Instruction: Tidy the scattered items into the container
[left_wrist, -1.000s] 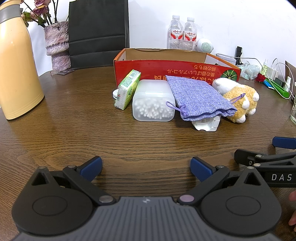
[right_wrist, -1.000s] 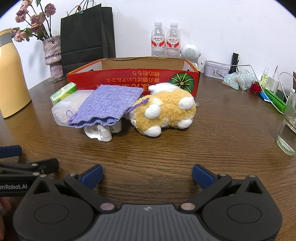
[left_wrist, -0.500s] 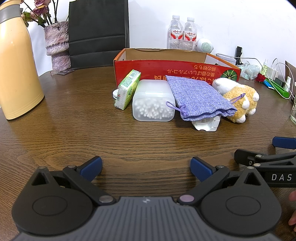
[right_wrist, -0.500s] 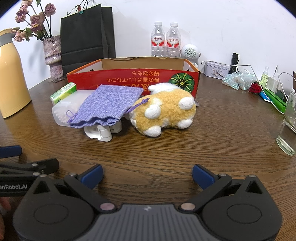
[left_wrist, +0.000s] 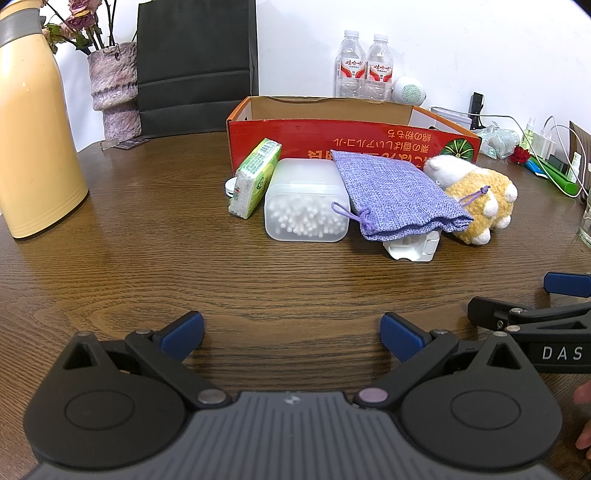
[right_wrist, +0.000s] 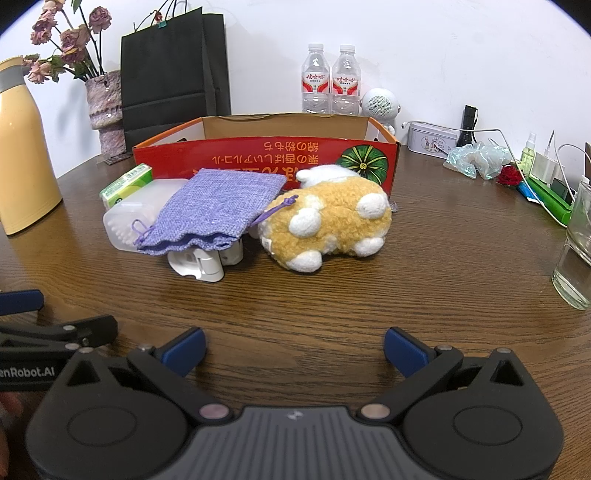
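A red cardboard box (left_wrist: 351, 136) (right_wrist: 266, 155) stands open at the back of the wooden table. In front of it lie a green tissue pack (left_wrist: 255, 177) (right_wrist: 127, 184), a clear tub of cotton swabs (left_wrist: 304, 201) (right_wrist: 125, 218), a purple drawstring pouch (left_wrist: 395, 195) (right_wrist: 218, 210) draped over a white plastic item (left_wrist: 413, 247) (right_wrist: 203, 264), and a tan and white plush toy (left_wrist: 476, 195) (right_wrist: 328, 221). My left gripper (left_wrist: 291, 332) is open and empty, well short of the items. My right gripper (right_wrist: 293, 345) is open and empty, also short of them.
A yellow flask (left_wrist: 33, 122) stands at the left, a vase (left_wrist: 112, 92) and black bag (left_wrist: 195, 62) behind. Two water bottles (right_wrist: 332, 79), a white speaker (right_wrist: 380, 103) and a tin (right_wrist: 432, 138) stand at the back. A glass (right_wrist: 576, 258) and chargers (right_wrist: 543, 166) sit at the right.
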